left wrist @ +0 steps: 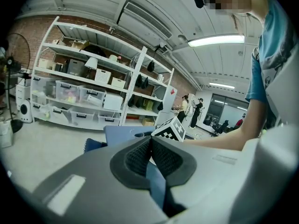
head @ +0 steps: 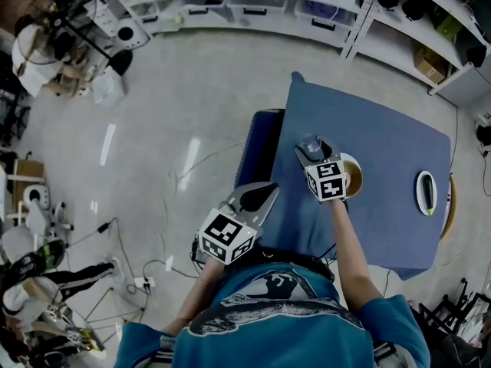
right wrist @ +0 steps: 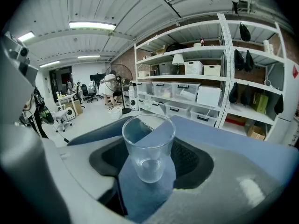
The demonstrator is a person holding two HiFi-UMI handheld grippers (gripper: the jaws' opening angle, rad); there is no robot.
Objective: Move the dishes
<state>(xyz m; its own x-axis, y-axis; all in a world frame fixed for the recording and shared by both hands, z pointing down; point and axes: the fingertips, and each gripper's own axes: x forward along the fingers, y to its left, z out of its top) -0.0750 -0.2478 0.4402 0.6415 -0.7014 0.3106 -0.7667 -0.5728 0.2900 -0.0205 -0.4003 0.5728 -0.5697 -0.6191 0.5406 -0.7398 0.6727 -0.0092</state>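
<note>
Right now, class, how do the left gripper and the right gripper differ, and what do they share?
The left gripper has its jaws together on nothing; the right gripper has its jaws on a clear glass. In the head view the left gripper sits close to the person's body, while the right gripper reaches out over the blue table. Both carry a cube with square markers.

Lots of blue here
tablecloth (head: 383,144) plain blue, glass (right wrist: 148,146) clear, marker cube (head: 226,236) black-and-white squares, floor (head: 192,106) grey
</note>
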